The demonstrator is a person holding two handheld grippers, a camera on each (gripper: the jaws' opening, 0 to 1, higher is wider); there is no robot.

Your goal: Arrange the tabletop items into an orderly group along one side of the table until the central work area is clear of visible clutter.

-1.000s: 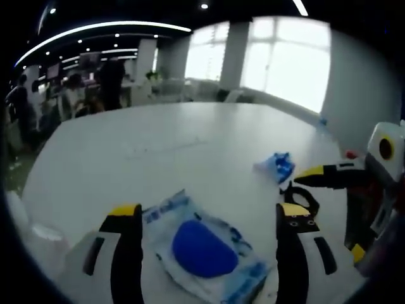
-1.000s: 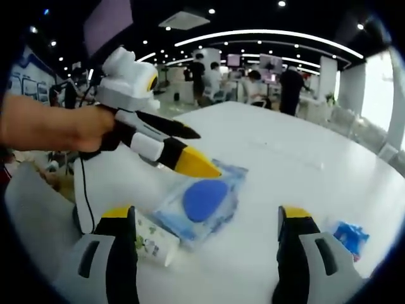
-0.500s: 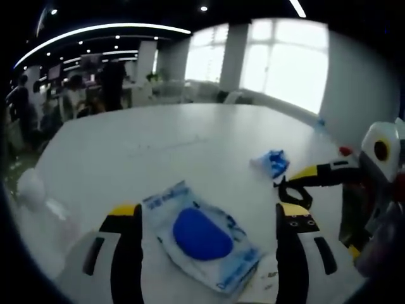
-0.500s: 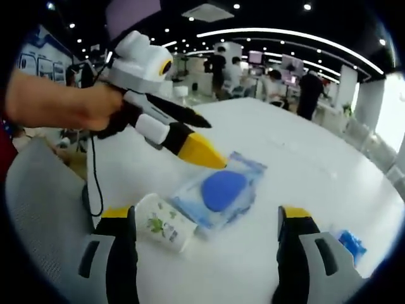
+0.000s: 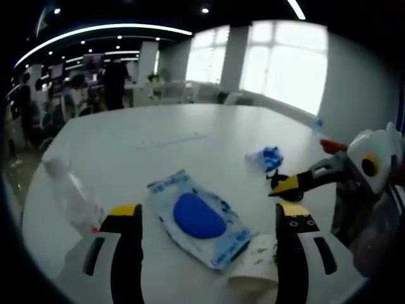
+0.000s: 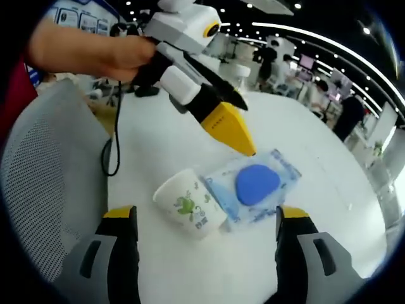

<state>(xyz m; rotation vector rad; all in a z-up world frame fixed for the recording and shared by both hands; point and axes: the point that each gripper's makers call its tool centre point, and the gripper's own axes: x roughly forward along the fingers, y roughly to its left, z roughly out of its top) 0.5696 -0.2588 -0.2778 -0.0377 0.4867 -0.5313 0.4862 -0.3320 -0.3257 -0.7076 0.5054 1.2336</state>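
Left gripper (image 5: pixel 202 218): jaws parted, empty, straddling the clear packet with blue pad (image 5: pixel 199 218) on the white table (image 5: pixel 158 139). Right gripper (image 6: pixel 202 218): likewise spread, empty. Paper cup (image 6: pixel 190 204) lies tipped (touching the packet), at its 8 o'clock. Crumpled blue wrapper (image 5: pixel 266 158) at 1 o'clock.
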